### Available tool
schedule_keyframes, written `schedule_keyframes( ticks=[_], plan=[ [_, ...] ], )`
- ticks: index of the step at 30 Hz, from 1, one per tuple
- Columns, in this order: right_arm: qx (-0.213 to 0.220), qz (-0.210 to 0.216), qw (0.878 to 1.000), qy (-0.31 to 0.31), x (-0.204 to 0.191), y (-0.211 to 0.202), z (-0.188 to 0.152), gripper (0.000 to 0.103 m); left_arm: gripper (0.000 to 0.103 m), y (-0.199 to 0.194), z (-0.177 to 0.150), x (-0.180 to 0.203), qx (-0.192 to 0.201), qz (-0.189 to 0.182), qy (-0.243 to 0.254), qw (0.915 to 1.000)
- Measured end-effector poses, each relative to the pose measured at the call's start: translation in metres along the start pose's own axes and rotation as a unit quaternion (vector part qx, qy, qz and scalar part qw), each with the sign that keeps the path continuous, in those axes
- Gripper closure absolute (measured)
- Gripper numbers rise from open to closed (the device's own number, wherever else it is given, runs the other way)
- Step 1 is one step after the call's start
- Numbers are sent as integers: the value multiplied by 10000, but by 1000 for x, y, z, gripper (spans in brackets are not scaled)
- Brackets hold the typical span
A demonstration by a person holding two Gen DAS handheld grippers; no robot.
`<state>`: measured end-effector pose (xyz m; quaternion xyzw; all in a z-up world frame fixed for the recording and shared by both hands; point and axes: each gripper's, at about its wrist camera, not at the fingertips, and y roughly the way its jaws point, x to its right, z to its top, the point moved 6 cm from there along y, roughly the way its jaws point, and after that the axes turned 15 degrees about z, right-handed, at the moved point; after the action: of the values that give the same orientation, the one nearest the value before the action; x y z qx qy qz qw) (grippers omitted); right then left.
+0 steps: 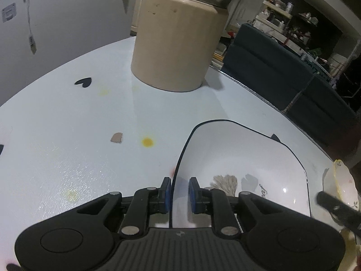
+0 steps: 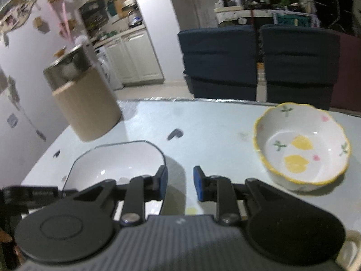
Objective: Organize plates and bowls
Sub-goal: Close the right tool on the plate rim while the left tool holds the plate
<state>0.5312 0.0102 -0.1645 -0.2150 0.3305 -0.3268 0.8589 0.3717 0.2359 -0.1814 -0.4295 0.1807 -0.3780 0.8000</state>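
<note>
**Left gripper at the plate's rim, bowl waiting off to the right**

The white plate [image 1: 243,169] with the thin black rim lies flat on the table [image 1: 67,135], close to my near edge. It is an oblong with cut corners, and from my left wrist its long axis runs away from me toward the far edge, where the tan canister [image 1: 176,45] stands. My left gripper [image 1: 179,194] straddles the plate's near left rim, one blue pad on each side of it. A gap shows on both sides, so I cannot tell whether the pads are pressing on the rim.

My right gripper [image 2: 180,186] hangs just off the plate's [image 2: 117,164] right side above bare table. Its left finger overlaps the plate's rim in view, its pads stand apart, and nothing is between them.

The scalloped bowl [image 2: 302,146], yellow-rimmed with lemons and small flowers painted inside, sits upright toward the table's right side, apart from the plate. Beyond the far edge stand two dark blue chairs [image 2: 218,61].
</note>
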Motion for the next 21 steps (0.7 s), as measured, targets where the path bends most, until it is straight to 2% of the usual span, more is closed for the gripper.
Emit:
schedule_keyframes(
  ticks=[9, 13, 21],
  plan=[
    [-565, 21, 9983, -165, -11, 35, -17, 71, 86, 9, 3, -6, -176, -485, -17, 9987],
    [-678, 71, 9975, -190, -18, 41, -21, 80, 87, 11, 3, -8, -256, -650, 3, 9976],
    [-909, -148, 9956, -141, -21, 57, -25, 83, 89, 14, 4, -11, -416, -859, -21, 9954]
  ],
)
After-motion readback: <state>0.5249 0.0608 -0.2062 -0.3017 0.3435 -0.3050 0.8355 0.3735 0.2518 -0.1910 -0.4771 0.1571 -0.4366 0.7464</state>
